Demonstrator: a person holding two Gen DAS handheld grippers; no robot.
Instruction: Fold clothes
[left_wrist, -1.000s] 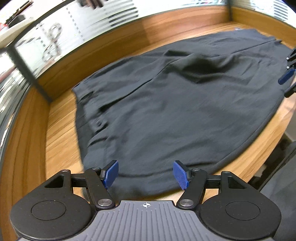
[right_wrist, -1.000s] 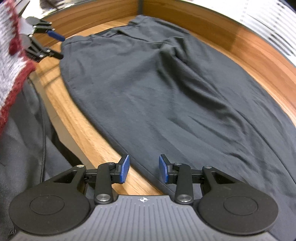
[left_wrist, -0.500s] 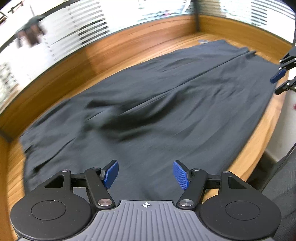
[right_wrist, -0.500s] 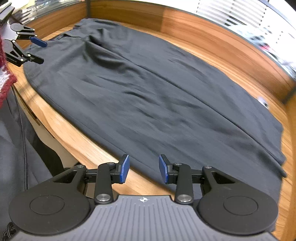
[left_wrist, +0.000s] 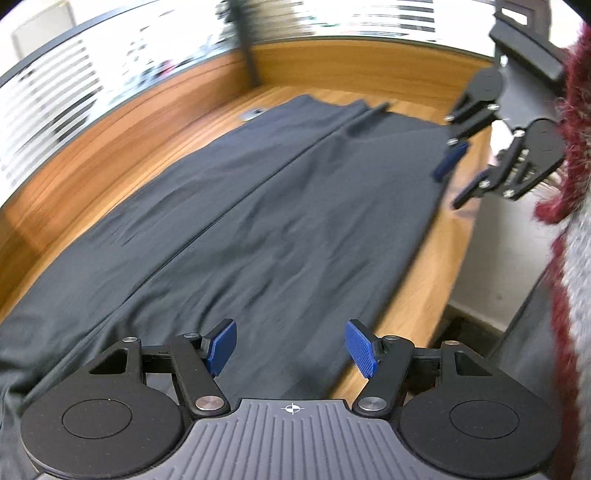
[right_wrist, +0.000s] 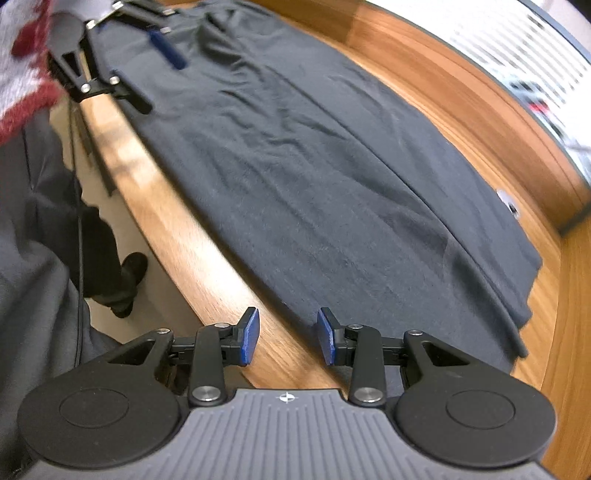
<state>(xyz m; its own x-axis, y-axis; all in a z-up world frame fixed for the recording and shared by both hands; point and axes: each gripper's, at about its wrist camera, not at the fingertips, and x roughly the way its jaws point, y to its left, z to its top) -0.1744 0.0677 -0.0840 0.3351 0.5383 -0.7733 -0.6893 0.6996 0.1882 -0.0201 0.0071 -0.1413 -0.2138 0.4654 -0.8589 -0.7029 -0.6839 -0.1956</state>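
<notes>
Standing apart and empty on the left gripper (left_wrist: 291, 345), narrower, closing and likewise empty on the right gripper (right_wrist: 287, 338); below, flat on the wooden table (right_wrist: 207, 258), dark trousers (right_wrist: 332, 177), apparently soft, light, limp: pinch at hem corners.

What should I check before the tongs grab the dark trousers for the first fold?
1. Dark trousers lying flat on the wooden table: ok, only light wrinkles.
2. Left tongs empty and open: ok.
3. Right tongs empty: ok, jaws closing slightly, nothing between them.
4. Right tongs over a fabric edge: ok, near edge is just ahead.
5. Small grey object beside the trousers clear of the fold: cannot tell.
6. Waistband end visible: not ok, outside both views.
</notes>
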